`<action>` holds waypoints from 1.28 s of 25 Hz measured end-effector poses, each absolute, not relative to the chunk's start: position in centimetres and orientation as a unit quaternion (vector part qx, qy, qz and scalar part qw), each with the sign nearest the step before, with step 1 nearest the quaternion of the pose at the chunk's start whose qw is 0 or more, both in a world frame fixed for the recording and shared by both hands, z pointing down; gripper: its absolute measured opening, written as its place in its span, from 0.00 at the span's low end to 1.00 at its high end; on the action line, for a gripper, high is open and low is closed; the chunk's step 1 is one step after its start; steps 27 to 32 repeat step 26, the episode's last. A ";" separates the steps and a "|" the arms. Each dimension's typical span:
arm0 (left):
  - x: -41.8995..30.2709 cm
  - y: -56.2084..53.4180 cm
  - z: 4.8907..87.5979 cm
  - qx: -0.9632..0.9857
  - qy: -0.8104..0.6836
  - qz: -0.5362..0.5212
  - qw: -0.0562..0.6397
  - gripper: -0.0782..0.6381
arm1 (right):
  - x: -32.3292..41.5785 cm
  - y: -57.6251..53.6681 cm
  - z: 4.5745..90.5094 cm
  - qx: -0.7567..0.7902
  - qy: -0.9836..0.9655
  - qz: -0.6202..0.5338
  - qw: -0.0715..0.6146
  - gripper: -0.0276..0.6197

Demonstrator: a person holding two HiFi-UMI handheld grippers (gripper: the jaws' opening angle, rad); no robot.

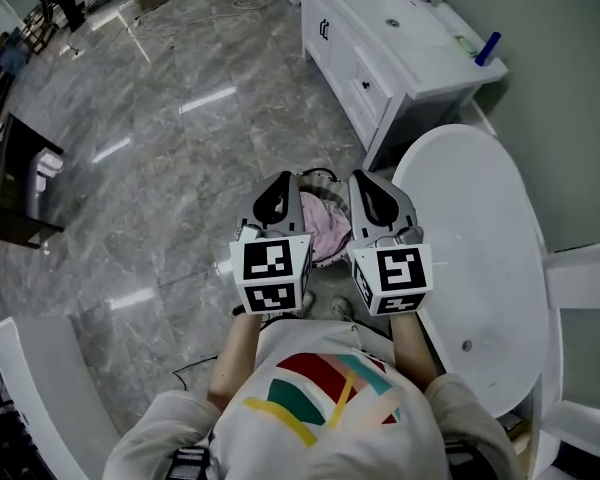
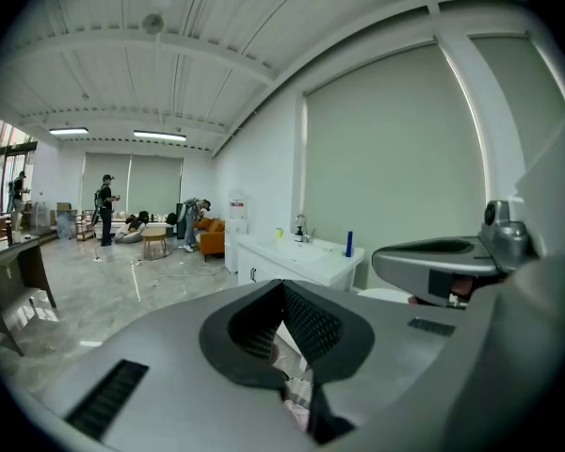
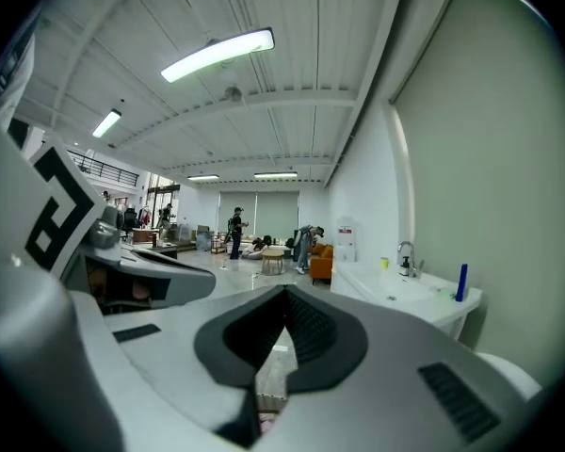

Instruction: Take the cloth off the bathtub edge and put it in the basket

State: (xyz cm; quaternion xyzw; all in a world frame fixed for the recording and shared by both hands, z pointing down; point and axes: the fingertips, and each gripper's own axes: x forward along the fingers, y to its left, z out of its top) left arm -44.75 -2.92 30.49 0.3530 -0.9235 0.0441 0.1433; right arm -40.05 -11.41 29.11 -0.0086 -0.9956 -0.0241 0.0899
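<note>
The pink cloth (image 1: 326, 231) lies in a dark-rimmed basket (image 1: 318, 175) on the floor, just left of the white bathtub (image 1: 528, 230). Both grippers are held side by side above the basket, in front of the person's chest. My left gripper (image 1: 276, 192) is shut with nothing in it, and its pads meet at the tips in the left gripper view (image 2: 283, 287). My right gripper (image 1: 374, 194) is also shut and empty, with its jaws closed together in the right gripper view (image 3: 284, 295). Both grippers cover part of the basket.
A white vanity (image 1: 380, 53) with a sink and a blue bottle (image 1: 487, 48) stands beyond the tub. Grey marble floor (image 1: 180, 138) spreads to the left, with a dark table (image 1: 20, 183) at the left edge. People stand far across the room (image 2: 105, 210).
</note>
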 end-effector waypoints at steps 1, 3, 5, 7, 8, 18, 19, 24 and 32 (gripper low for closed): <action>-44.7 -3.0 30.1 0.356 -0.923 0.041 0.140 0.13 | -39.9 -11.3 29.1 -0.009 -0.996 -0.028 0.090 0.06; -44.4 -3.0 29.4 0.358 -0.923 0.028 0.136 0.13 | -39.5 -11.1 29.1 -0.012 -0.995 -0.038 0.094 0.06; -44.1 -2.9 28.8 0.356 -0.925 0.017 0.132 0.13 | -39.3 -11.1 29.0 -0.013 -0.994 -0.043 0.095 0.06; -43.9 -2.9 28.3 0.355 -0.926 0.019 0.127 0.13 | -39.1 -11.4 28.8 -0.011 -0.995 -0.040 0.091 0.06; -43.9 -2.9 28.1 0.355 -0.926 0.022 0.124 0.13 | -39.1 -11.5 28.6 -0.010 -0.995 -0.038 0.088 0.06; -43.6 -2.7 25.9 0.365 -0.925 0.005 0.105 0.13 | -39.1 -11.2 28.7 -0.016 -0.995 -0.038 0.093 0.06; -43.6 -2.6 25.8 0.365 -0.925 0.006 0.104 0.13 | -39.1 -11.2 28.7 -0.016 -0.995 -0.038 0.093 0.06; -43.5 -2.6 25.9 0.366 -0.925 0.009 0.102 0.13 | -39.0 -11.2 28.4 -0.014 -0.995 -0.037 0.087 0.06; -43.5 -2.6 26.0 0.366 -0.925 0.011 0.104 0.13 | -38.9 -11.2 28.3 -0.013 -0.995 -0.038 0.086 0.06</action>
